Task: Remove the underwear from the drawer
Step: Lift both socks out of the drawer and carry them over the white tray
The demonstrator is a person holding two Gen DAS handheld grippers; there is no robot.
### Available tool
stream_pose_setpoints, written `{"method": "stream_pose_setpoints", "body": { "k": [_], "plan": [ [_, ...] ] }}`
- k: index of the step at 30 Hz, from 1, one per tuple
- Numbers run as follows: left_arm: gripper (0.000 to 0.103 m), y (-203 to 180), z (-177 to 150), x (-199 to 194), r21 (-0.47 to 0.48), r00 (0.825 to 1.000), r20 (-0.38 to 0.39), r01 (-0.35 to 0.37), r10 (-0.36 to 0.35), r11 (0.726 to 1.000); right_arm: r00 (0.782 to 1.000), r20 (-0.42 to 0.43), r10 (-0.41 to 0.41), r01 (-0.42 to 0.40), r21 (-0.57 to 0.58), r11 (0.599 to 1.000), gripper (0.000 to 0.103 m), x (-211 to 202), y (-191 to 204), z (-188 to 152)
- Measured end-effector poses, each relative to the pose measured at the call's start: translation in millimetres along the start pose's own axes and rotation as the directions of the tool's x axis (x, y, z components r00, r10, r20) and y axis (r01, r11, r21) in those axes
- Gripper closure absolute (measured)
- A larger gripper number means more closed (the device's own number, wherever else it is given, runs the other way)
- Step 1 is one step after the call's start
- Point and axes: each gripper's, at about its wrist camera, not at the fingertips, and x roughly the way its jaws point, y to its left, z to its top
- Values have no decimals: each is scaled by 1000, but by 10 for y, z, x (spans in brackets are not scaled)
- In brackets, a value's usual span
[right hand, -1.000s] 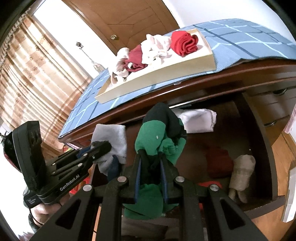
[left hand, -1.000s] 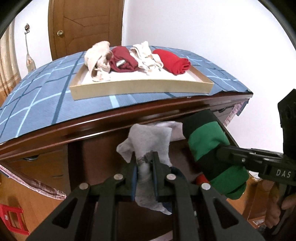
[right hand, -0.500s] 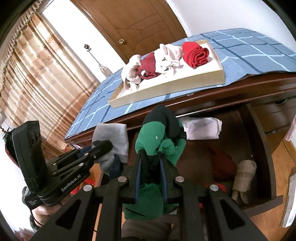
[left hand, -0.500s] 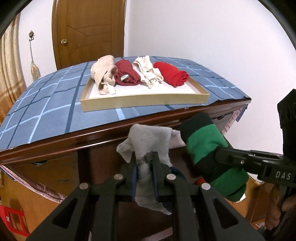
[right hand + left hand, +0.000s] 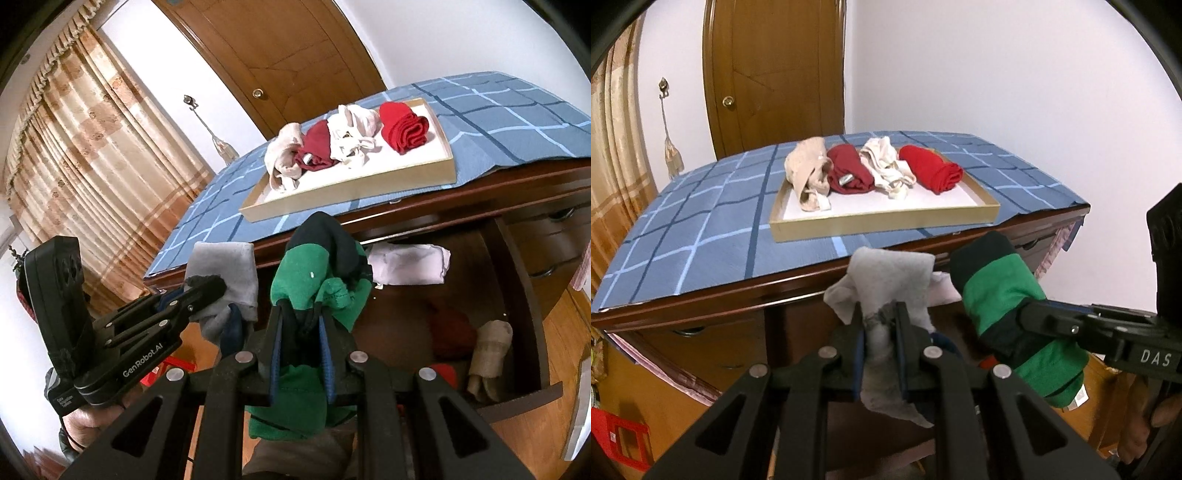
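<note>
My left gripper (image 5: 880, 317) is shut on a grey piece of underwear (image 5: 890, 273), held up in front of the dresser edge; the same grey underwear (image 5: 225, 269) shows at the left of the right wrist view. My right gripper (image 5: 301, 314) is shut on green and black underwear (image 5: 314, 273), which also appears as a green and black roll (image 5: 1004, 295) in the left wrist view. Below and behind them the open wooden drawer (image 5: 517, 295) holds a white piece (image 5: 410, 266), a dark red piece (image 5: 450, 328) and a beige roll (image 5: 491, 347).
A shallow tray (image 5: 886, 225) on the blue checked cloth (image 5: 701, 236) atop the dresser holds a beige, a dark red, a cream and a red piece of clothing. A wooden door (image 5: 775, 74) and a curtain (image 5: 74, 147) stand behind. A hand (image 5: 85, 417) holds the left gripper.
Both grippers have risen with their underwear, so the dresser top and the tray now appear lower and more from above. Both grips are unchanged.
</note>
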Motion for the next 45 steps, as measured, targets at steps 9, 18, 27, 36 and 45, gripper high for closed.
{"method": "stream_pose_setpoints", "body": {
  "k": [9,18,27,36,45],
  "plan": [
    [91,-40,-4,-103,3,1000,17,-4,4,1000,1000,26,14,-14,-16,1000,83,-111,61,-15],
    [91,17,31,-160,0,999,37,4,-4,1000,999,30,13,-13,-27,1000,83,-93,83,-10],
    [91,145,171,-91,-14,999,42,14,-14,1000,999,33,11,-10,-34,999,84,-55,139,120],
    [91,178,498,50,12,998,55,-4,3,1000,998,62,28,-26,-42,999,84,29,198,461],
    [91,202,778,128,38,997,76,-27,24,999,996,87,37,-33,-48,998,84,121,236,747]
  ]
}}
